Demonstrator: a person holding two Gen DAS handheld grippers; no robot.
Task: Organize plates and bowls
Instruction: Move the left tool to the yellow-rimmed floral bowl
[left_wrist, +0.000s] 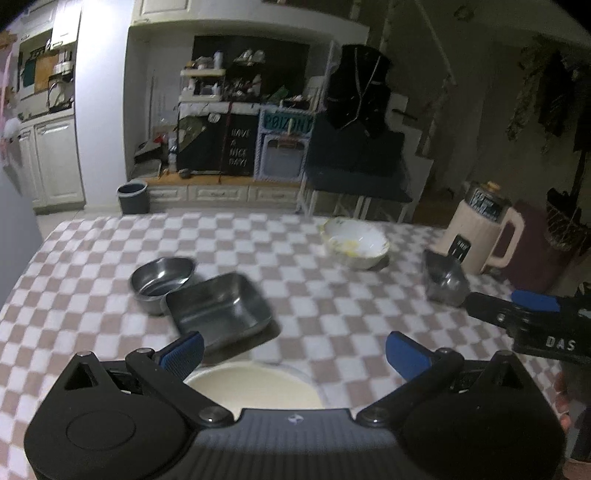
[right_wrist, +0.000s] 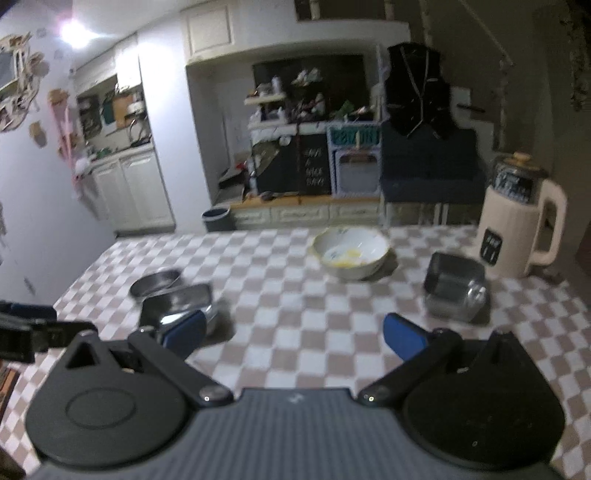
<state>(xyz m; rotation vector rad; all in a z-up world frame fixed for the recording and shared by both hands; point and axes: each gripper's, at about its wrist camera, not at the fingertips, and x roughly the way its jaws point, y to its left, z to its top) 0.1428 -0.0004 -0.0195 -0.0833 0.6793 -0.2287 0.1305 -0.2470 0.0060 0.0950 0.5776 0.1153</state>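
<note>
Honestly, I judge the sorting barely begun: both my left tongs (left_wrist: 293, 350) and right tongs (right_wrist: 293, 334) gape empty, while the steel bowl (left_wrist: 162, 278), square tray (left_wrist: 219, 308), white bowl (left_wrist: 354, 245) and small tin (right_wrist: 454, 291) sit scattered mid-frame on the surface (left_wrist: 92, 258).

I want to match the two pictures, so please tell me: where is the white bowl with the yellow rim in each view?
Left wrist view: the white bowl sits right of centre, near the table's far edge.
Right wrist view: the white bowl sits just right of centre, also near the far edge.
Shared landmark: the cream jug stands to the right of the bowl in both.
</note>
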